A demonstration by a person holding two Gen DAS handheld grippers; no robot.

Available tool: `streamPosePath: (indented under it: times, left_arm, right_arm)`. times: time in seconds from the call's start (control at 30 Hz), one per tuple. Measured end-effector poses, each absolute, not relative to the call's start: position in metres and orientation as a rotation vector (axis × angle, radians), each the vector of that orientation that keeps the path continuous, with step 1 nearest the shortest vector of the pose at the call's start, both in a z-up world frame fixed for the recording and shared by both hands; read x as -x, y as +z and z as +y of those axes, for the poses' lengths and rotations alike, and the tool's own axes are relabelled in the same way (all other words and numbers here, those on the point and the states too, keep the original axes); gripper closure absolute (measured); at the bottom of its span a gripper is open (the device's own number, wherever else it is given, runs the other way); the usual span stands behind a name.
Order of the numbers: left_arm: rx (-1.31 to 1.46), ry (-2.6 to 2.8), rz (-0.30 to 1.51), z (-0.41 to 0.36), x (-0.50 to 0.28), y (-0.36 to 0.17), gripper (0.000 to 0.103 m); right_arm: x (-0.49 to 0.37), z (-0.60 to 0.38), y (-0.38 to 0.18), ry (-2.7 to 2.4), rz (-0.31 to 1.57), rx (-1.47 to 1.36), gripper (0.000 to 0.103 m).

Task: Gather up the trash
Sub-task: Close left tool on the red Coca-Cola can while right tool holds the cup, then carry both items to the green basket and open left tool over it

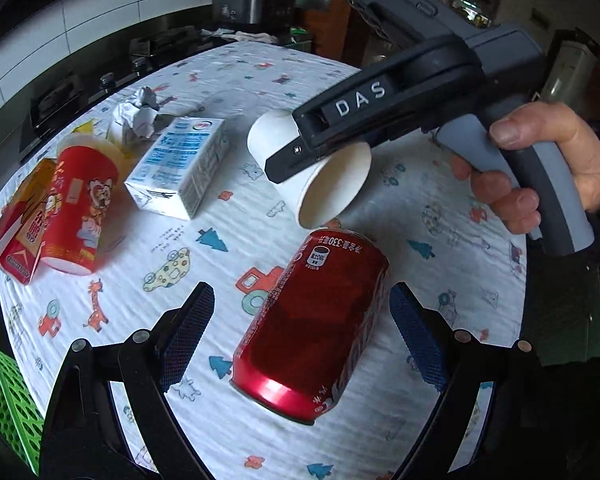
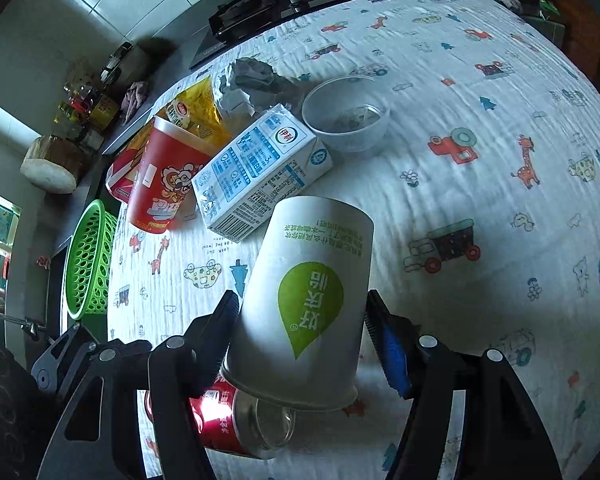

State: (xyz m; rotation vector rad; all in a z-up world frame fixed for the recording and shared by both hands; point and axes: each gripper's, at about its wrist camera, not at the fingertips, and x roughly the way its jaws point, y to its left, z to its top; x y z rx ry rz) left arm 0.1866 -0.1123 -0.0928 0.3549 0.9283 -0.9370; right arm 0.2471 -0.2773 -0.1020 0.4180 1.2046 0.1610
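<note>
My right gripper (image 2: 298,320) is shut on a white paper cup (image 2: 304,312) with a green logo, held above the table; the cup also shows in the left wrist view (image 1: 332,184). A red soda can (image 1: 312,328) lies on its side between the open fingers of my left gripper (image 1: 300,332); it also shows under the cup in the right wrist view (image 2: 224,420). A milk carton (image 1: 180,164), a red cup (image 1: 80,208), a red-yellow box (image 1: 18,224) and crumpled paper (image 1: 140,110) lie further back on the left.
A green perforated basket (image 2: 86,256) stands off the table's left edge, also in the left wrist view (image 1: 0,392). A clear plastic bowl (image 2: 346,114) sits behind the carton. A yellow wrapper (image 2: 198,104) lies by the paper. A stove (image 2: 244,12) runs behind the table.
</note>
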Motion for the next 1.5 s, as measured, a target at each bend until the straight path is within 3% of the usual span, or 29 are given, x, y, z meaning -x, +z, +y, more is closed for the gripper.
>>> streamPosePath:
  times: [0.37, 0.43, 0.57, 0.9, 1.27, 1.5]
  left_arm:
    - [-0.411, -1.02, 0.951, -0.124, -0.179, -0.109, 0.015]
    - [-0.435, -1.017, 0.954, -0.126, -0.176, -0.112, 0.017]
    - [-0.415, -1.039, 0.97, -0.126, -0.173, -0.115, 0.031]
    - [-0.359, -0.991, 0.923, -0.111, -0.169, -0.1, 0.033]
    - [-0.187, -0.816, 0.853, -0.045, -0.182, -0.062, 0.033]
    - [-0.054, -0.581, 0.789, 0.041, -0.205, -0.037, 0.033]
  right_arm:
    - [-0.233, -0.301, -0.093, 0.115, 1.167, -0.429, 0.041]
    - [-0.232, -0.303, -0.094, 0.11, 1.167, -0.43, 0.04]
    - [-0.231, -0.304, -0.095, 0.113, 1.169, -0.429, 0.04]
    - [-0.232, -0.293, -0.092, 0.137, 1.173, -0.403, 0.042]
    - [-0.243, -0.264, -0.077, 0.209, 1.153, -0.35, 0.042]
    - [-0.259, -0.221, -0.054, 0.313, 1.118, -0.289, 0.042]
